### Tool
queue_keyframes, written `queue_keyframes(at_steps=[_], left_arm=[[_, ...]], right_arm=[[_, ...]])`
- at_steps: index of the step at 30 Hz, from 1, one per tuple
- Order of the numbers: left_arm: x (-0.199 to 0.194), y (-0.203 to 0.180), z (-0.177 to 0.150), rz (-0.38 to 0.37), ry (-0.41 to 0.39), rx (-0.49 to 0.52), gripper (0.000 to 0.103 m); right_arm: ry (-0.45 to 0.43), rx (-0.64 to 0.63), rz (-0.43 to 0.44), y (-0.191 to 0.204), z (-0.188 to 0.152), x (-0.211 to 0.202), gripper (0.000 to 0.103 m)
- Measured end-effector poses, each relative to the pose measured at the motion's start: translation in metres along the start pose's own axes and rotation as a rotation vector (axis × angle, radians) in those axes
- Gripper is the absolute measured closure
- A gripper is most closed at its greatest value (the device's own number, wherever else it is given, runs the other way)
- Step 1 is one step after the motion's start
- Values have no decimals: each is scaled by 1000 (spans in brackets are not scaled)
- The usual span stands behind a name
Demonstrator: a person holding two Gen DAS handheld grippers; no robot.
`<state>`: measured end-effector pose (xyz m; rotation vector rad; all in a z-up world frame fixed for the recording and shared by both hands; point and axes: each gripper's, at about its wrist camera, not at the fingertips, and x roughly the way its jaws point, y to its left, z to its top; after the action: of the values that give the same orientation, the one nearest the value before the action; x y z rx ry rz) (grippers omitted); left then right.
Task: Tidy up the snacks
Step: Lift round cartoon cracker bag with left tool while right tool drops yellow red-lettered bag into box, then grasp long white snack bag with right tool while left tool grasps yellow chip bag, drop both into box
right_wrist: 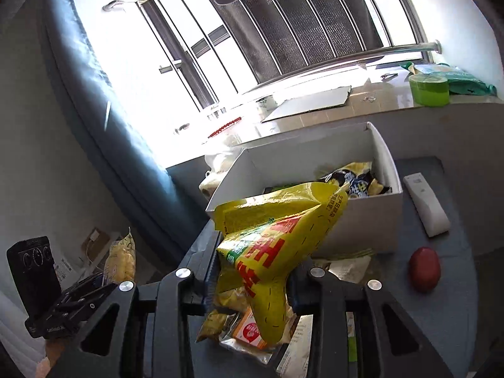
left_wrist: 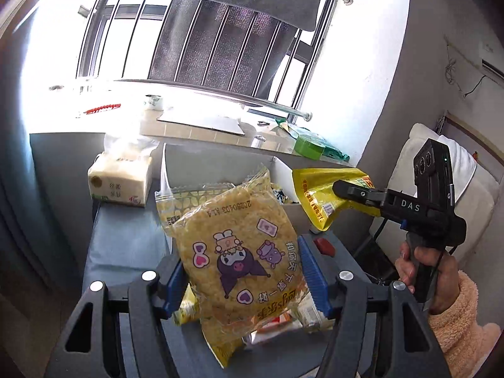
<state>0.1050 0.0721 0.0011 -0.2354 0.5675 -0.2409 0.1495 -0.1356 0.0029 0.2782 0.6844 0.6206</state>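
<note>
Two bags lifted: left tool [left_wrist: 239,280] clamped on popcorn bag [left_wrist: 233,245], right tool [right_wrist: 249,286] clamped on yellow pouch [right_wrist: 271,239]. Next, probably drop both into white box [right_wrist: 362,220].

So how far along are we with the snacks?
Partly done: a few packets already lie in the white box. In hand: the left gripper holds the popcorn bag, the right gripper the yellow pouch. Left: loose packets on the table below.
</note>
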Motion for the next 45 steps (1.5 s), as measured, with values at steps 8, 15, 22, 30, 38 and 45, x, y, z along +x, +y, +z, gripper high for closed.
queue_keyframes(at_steps=[8,15,22,30,38,45], left_arm=[[106,1,90,69,86,79,34],[182,16,102,189,209,106,0],[160,26,73,238,208,103,0],[74,5,35,229,107,94,0],[2,-21,-29,207,38,57,0],[-35,-34,-79,174,34,20,0]], right_arm=[[-4,48,-102,-42,79,46,65],[41,106,-126,-63,101,86,51],[55,-17,-174,-49,88,85,0],[13,-50,-143,-23,48,24,0],[24,-86,-175,2,-31,-35,0],[87,-9,-164,-9,-92,-46,0]])
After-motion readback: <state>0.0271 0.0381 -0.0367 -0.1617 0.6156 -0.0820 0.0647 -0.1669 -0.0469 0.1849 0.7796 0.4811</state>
